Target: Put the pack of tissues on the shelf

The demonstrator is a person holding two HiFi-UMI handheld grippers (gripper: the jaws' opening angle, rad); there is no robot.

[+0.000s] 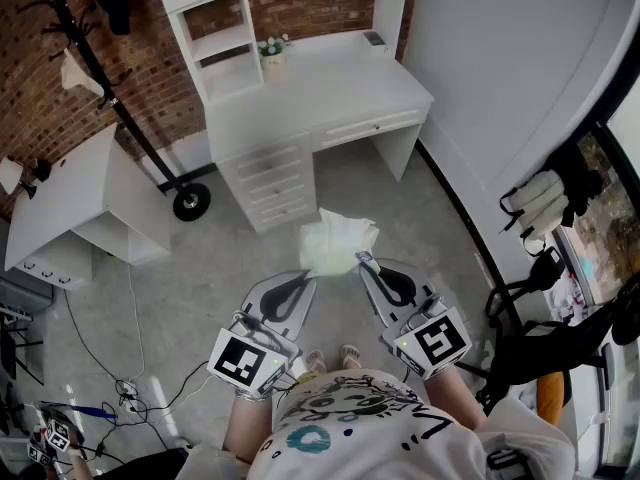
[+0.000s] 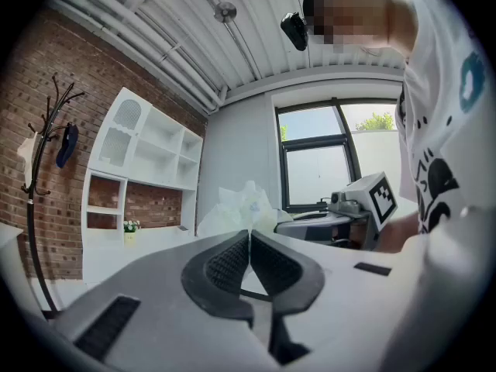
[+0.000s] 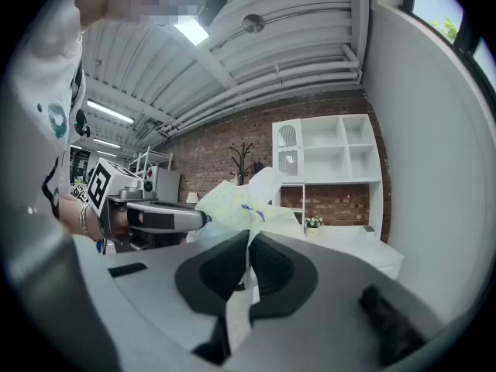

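The pack (image 1: 335, 243), a soft, crinkled, pale-green plastic bundle, is held in the air above the grey floor (image 1: 200, 288), before the white desk (image 1: 330, 88). Its thin film is pinched at the lower left corner by the closed left gripper (image 1: 308, 280) and at the right edge by the closed right gripper (image 1: 363, 260), between ribbed black pads (image 3: 271, 266).

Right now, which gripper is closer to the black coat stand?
Left. The left gripper is at the edge of the pack of tissues facing the coat stand; the right gripper grips the pack's far edge.
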